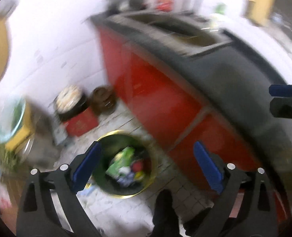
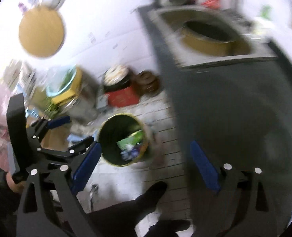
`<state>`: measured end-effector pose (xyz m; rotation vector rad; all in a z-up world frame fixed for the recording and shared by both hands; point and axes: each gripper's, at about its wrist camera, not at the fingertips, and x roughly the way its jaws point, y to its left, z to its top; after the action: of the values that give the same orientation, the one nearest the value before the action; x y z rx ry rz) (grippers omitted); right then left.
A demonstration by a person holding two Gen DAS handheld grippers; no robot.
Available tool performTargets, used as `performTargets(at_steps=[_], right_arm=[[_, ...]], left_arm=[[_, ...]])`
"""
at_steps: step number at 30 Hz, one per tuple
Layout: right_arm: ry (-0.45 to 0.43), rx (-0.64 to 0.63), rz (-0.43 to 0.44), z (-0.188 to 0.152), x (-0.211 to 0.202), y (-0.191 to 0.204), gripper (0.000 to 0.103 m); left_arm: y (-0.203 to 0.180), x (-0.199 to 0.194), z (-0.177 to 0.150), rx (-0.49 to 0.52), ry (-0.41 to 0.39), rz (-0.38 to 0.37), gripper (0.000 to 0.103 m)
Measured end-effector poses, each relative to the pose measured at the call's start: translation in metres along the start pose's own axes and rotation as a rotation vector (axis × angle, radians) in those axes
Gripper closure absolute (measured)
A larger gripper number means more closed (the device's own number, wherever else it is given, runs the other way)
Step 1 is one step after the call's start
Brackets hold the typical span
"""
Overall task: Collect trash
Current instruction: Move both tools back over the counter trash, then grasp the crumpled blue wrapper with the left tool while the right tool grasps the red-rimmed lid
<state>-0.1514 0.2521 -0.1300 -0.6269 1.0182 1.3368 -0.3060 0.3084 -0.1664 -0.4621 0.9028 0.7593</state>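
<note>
1. The dark counter (image 1: 234, 75) with its red cabinet front (image 1: 149, 90) fills the right side, and it is the landmark here. A sink (image 2: 209, 33) is sunk into its top, with a tan round tub (image 2: 207, 39) sitting in it.
2. On the white wall to the left of the counter hangs a round wooden board (image 2: 41, 33).
3. On the tiled floor (image 1: 114, 209) just off the cabinet front stands the trash bin (image 1: 124, 164), gold-rimmed and open on top. The trash (image 1: 126, 165) lies inside it: a green wrapper and mixed bright scraps.
4. Beyond the bin, at the far end of the cabinet, a red box (image 1: 82, 124) carries a dark pot (image 1: 71, 102), with a brown round thing (image 1: 103, 99) beside it.
5. The left gripper (image 1: 146, 169) hangs over the bin with its blue fingers (image 1: 86, 165) spread wide, nothing between them.
6. The right gripper (image 2: 146, 167) is spread just as wide and empty, out over the floor at the counter's edge.
7. A dark shoe (image 2: 151, 195) stands on the tiles at the counter's foot.
8. Everything is streaked with blur.
</note>
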Motion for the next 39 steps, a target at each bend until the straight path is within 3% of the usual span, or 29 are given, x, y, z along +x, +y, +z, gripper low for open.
performTargets(at_steps=[7,10,15,19,23,28,39], right_arm=[[-0.152,0.247,-0.254,-0.069,-0.136,-0.095,0.013],[-0.212,0.380,-0.378,-0.115,-0.190,-0.134,0.013],[-0.288,0.582,-0.511,-0.195,-0.259,-0.182,0.013],[-0.303,0.704,-0.601,-0.258,-0.295,-0.204,0.013],[-0.309,0.766,-0.643,-0.298,-0.315,-0.212,0.013],[-0.328,0.786,-0.651,-0.315,-0.322,-0.219,0.013],[-0.309,0.777,-0.628,-0.326,-0.326,-0.259,0.013]], left_arm=[[-0.164,-0.019,0.059,0.329,-0.054,-0.293,0.011],[-0.233,-0.026,0.068,0.458,-0.069,-0.396,0.011],[-0.342,-0.047,0.063,0.628,-0.059,-0.539,0.011],[-0.409,-0.067,0.041,0.721,-0.034,-0.582,0.011],[-0.447,-0.082,0.013,0.787,-0.005,-0.618,0.011],[-0.474,-0.088,0.002,0.841,0.005,-0.617,0.011],[-0.524,-0.070,0.013,0.887,0.006,-0.588,0.011]])
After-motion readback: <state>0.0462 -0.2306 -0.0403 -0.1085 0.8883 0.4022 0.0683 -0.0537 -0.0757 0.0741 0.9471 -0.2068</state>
